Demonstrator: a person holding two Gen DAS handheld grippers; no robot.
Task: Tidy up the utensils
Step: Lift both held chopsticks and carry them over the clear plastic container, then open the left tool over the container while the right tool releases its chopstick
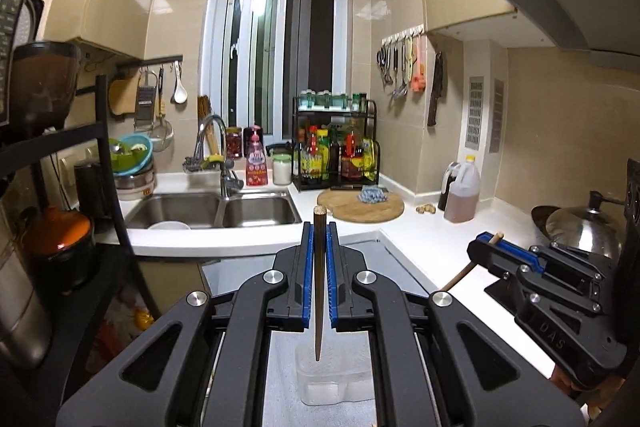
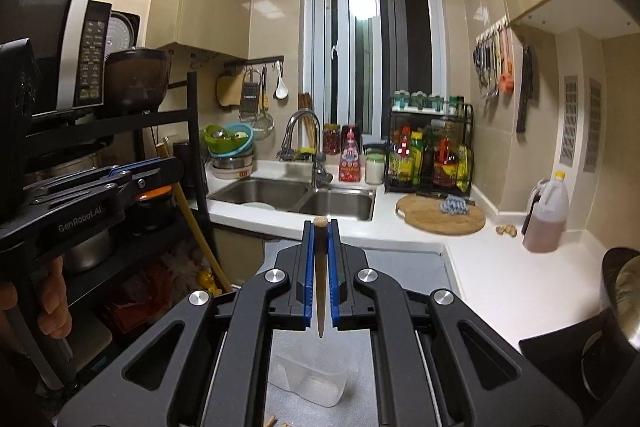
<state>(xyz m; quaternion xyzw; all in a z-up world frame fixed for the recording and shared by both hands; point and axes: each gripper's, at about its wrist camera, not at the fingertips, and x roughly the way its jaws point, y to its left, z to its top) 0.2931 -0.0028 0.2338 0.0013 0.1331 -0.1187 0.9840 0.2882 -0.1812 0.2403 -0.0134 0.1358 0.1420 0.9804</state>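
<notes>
- We are holding one chopstick in each gripper: the left gripper (image 1: 319,231) is clamped on a dark chopstick (image 1: 318,279), the right gripper (image 2: 320,229) on a second chopstick (image 2: 320,291).
- Both sticks are standing near upright between the blue pads, blunt end up, pointed tip down, each hanging clear above the clear plastic container (image 1: 332,375) that is sitting on the grey mat of the desk (image 1: 404,247), near its front edge.
- In the right wrist view the same container (image 2: 316,379) is lying just below the tip, slightly right of it; the tip is not touching it.
- Handling, as we are judging it: light, stiff, slim sticks with a smooth, probably slippery finish. They are likely to pivot or slide in the pads if gripped near one end, so a hold on the thicker upper half, across the flat pad faces, seems best, which is roughly where both are being held.
- The container is looking thin and light, so it may shift or tip if a stick is knocking its rim.
- Looks: the left stick is dark brown with a pale, speckled end cap; the right one is reading lighter brown with a tan, cork-like top, tapering to a fine point.
- A few more pale wooden stick ends (image 2: 276,422) are showing at the mat's front edge.
</notes>
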